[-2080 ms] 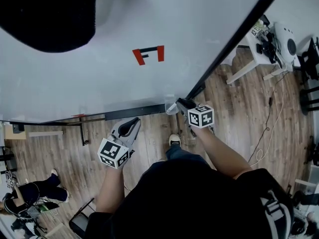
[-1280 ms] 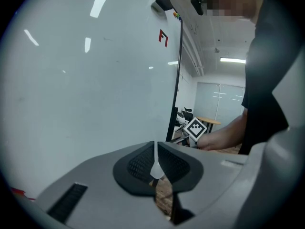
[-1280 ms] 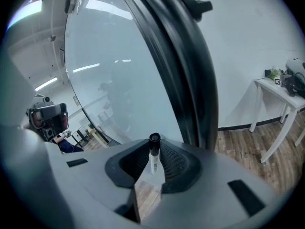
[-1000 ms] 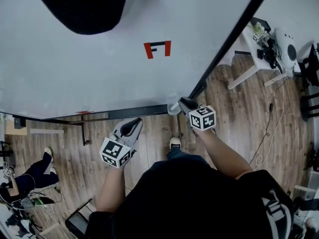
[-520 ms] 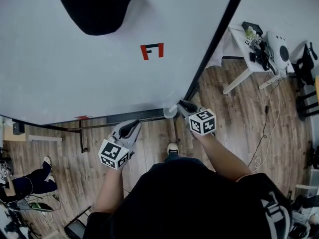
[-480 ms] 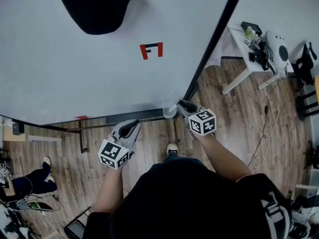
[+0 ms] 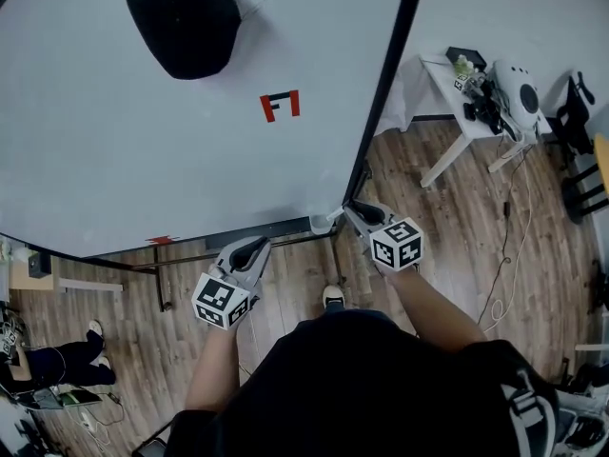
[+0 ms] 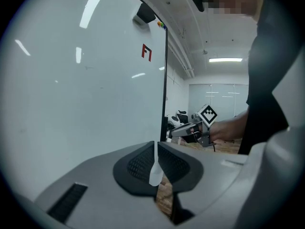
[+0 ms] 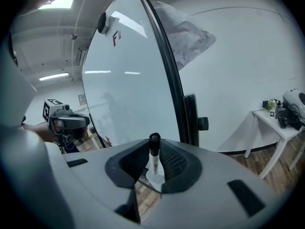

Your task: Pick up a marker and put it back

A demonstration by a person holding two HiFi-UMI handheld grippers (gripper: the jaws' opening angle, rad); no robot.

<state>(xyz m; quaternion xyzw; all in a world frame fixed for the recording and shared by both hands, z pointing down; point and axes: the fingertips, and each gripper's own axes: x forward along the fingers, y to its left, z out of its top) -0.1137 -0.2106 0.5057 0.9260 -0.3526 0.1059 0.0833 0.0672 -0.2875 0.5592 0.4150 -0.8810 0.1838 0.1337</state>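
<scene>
I hold two grippers and one marker. My right gripper (image 7: 352,209) pinches the marker (image 9: 154,155) (black cap up) at the centre of its own view; the head view hardly shows it. My left gripper (image 7: 253,248) is closed on nothing.

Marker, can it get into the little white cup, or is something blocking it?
Nothing visible blocks it. The right gripper grips the marker, whose lower end is right at the white cup.

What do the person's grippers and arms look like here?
Both the left gripper and right gripper have light grey moulded bodies, black textured pads inside the jaws, and a white cube with black square markers. No cables show. The person wears a black top; no sleeves reach the forearms.
</scene>
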